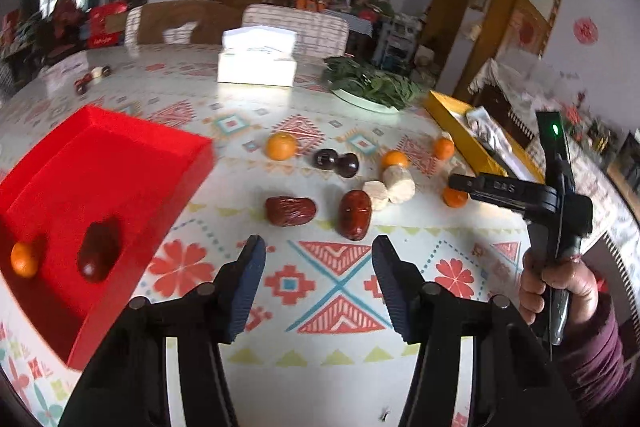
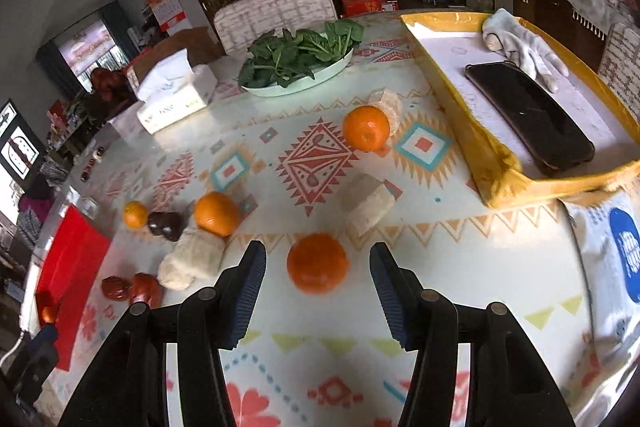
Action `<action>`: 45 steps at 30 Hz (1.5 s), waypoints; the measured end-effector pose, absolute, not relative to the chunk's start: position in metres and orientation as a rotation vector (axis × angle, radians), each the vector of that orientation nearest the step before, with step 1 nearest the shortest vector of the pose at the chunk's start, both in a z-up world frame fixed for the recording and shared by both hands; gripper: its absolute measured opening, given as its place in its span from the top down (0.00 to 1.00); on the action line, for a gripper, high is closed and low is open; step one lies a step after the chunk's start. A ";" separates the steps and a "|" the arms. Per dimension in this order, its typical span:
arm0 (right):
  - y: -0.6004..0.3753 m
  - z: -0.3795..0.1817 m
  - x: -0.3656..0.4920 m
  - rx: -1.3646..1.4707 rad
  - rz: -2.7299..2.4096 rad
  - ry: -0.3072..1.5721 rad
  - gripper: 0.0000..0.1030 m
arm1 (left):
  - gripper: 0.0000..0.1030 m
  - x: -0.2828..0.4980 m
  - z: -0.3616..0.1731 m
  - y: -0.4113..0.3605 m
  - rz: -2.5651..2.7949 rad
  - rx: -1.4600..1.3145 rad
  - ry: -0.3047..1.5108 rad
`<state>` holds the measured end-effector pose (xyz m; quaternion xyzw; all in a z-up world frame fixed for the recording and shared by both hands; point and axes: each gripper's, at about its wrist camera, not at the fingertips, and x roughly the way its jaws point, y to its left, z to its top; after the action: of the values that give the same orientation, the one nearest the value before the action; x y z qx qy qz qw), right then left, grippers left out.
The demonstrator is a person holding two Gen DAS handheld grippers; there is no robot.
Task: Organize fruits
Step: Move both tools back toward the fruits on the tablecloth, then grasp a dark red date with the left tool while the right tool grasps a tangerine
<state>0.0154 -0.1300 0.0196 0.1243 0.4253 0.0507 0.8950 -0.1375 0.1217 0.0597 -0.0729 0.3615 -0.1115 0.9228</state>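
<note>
Looking along the left gripper (image 1: 318, 247), I see its blue-padded jaws standing apart with nothing between them, hanging over the patterned tablecloth (image 1: 320, 307). Just beyond lie two wrinkled dark-red dates (image 1: 291, 211), one on its side and one (image 1: 354, 214) end-on, near each other but apart. The shallow red plastic tray (image 1: 160, 155) sits to the left and already holds a small orange mandarin (image 1: 24, 259) and a dark-red date (image 1: 98, 251). More mandarins, two glossy dark plums (image 1: 336, 161) and pale cut cylinders lie further back. At the right edge a hand (image 1: 560, 283) holds the other tool.

From the right gripper (image 2: 318, 267), the jaws are likewise apart and empty, and a round orange mandarin (image 2: 317, 262) sits on the cloth between and just ahead of the pads, not touched by either. A pale cut block (image 2: 366, 205) lies beyond it, and the yellow-rimmed tray (image 2: 500, 183) with a black phone (image 2: 532, 111) lies to the right.

I judge the step to be picking this mandarin. To do it well, lower until the pads flank its widest part, centre it, then close gently, since it may roll or squash.
</note>
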 end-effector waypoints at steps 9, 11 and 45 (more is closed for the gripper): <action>-0.123 0.005 0.023 0.196 0.102 0.898 0.56 | 0.47 -0.083 0.043 0.062 -0.307 0.013 0.768; -0.123 0.005 0.022 0.193 0.107 0.895 0.62 | 0.48 -0.069 0.035 0.054 -0.317 0.040 0.788; -0.124 0.014 0.005 0.197 0.083 0.809 0.64 | 0.71 -0.084 0.044 0.108 -0.363 -0.216 0.707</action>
<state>0.0054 -0.1242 0.0140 0.0957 0.3928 0.0402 0.9137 -0.0843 0.1078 0.0439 -0.1050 0.3435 -0.1765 0.9164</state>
